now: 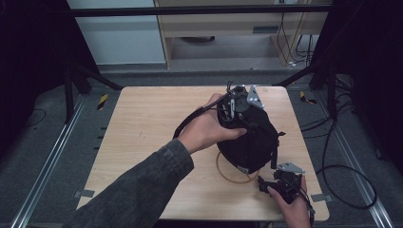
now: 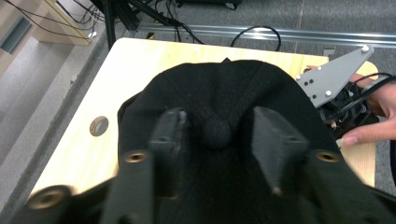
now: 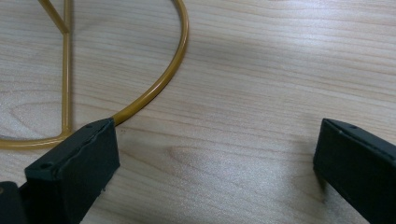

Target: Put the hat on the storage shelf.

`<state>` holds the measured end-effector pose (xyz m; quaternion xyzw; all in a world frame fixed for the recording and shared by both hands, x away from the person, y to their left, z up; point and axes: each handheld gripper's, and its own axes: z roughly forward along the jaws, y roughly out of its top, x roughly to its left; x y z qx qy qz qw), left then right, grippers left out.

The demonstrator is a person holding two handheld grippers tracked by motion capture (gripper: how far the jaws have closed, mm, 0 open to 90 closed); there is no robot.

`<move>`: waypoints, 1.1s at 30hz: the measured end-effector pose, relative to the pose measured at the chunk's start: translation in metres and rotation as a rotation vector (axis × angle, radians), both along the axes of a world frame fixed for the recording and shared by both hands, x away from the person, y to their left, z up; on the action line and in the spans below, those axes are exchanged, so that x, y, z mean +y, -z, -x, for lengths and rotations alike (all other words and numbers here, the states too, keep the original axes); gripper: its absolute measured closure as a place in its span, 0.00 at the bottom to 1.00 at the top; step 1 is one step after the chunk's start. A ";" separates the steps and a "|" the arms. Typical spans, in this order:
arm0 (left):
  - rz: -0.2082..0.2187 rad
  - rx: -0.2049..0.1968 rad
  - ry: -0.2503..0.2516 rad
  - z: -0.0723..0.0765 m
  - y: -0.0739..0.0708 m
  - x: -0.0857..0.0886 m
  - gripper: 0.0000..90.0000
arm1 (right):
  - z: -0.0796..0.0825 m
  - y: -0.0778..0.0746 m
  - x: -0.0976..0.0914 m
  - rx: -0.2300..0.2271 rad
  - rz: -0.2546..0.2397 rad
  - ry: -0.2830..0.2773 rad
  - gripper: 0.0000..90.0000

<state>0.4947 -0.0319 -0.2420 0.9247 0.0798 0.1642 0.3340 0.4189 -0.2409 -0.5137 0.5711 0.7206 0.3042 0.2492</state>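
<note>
On the wooden table [image 1: 142, 123] a black cap [image 1: 252, 140] sits toward the right side, propped up over a gold wire stand [image 1: 228, 175] whose ring base shows on the wood just under the cap's near edge. Left of the cap, the person's left forearm in a dark sleeve [image 1: 142, 190] reaches in from the bottom of the high view, and the left hand [image 1: 206, 126] holds the left gripper [image 1: 236, 110] against the far top of the cap, its grey three-cornered plate [image 1: 254, 97] above the cap's far edge. In the left gripper view the left gripper's two black jaws stand apart, one on each side of the small round button [image 2: 215, 132] at the crown of the cap [image 2: 224, 93], and they lie close over the cloth; whether they press into it I cannot tell. Past the cap in that view the right gripper's grey plate [image 2: 329, 79] and a bit of the right hand [image 2: 373, 126] show. Right of the cap and nearer the table's front edge, the right hand [image 1: 290, 204] holds the right gripper [image 1: 267, 184] low, just beside the stand's ring. In the right gripper view its jaws are wide apart over bare wood [image 3: 261, 93], and the left jaw sits over the gold ring [image 3: 159, 84] where the ring passes under its tip.
</note>
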 end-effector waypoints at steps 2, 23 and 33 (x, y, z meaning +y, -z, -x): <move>0.010 -0.015 0.003 0.001 0.001 -0.001 0.44 | 0.000 0.000 0.000 -0.002 -0.008 0.005 0.00; 0.097 -0.026 0.003 0.014 0.000 0.013 0.08 | -0.001 0.000 0.001 0.003 -0.005 0.006 0.00; 0.144 -0.035 -0.014 0.025 0.009 0.027 0.06 | 0.000 0.000 0.001 0.004 -0.004 0.004 0.00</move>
